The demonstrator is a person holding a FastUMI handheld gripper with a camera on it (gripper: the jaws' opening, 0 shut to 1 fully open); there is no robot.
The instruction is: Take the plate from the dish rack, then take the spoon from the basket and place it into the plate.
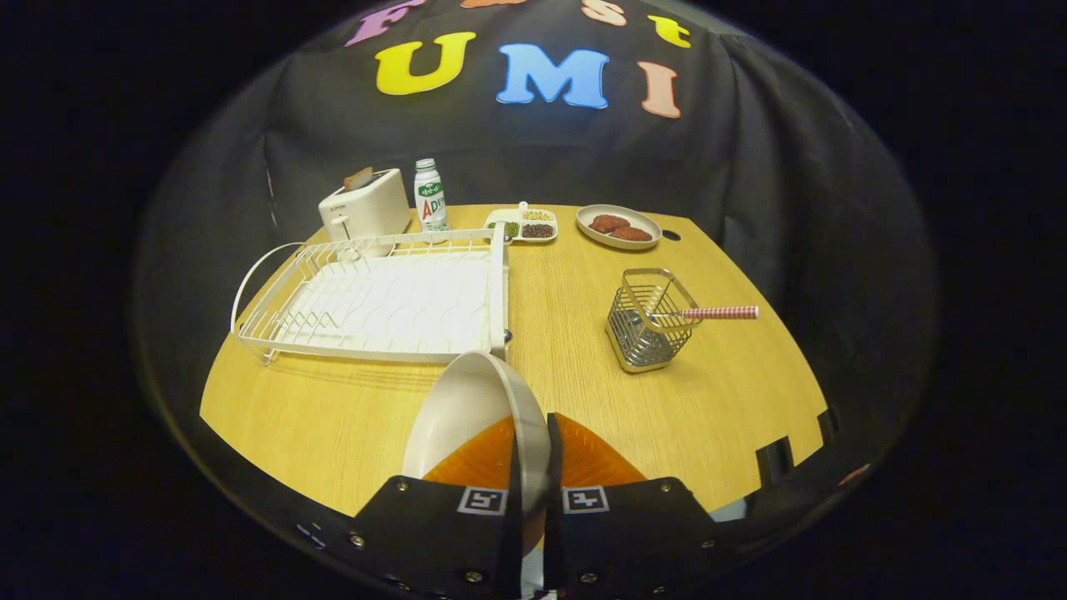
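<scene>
The gripper [533,437] has its two fingers pinched on the rim of the white plate [467,408]. The plate stands on its edge between them, over the table [567,333]. Just beyond it is the white rack [375,304]. Off to the right stands the wire basket [648,321], and the spoon [717,313] leans out of it. A toaster [364,208] sits far back.
</scene>
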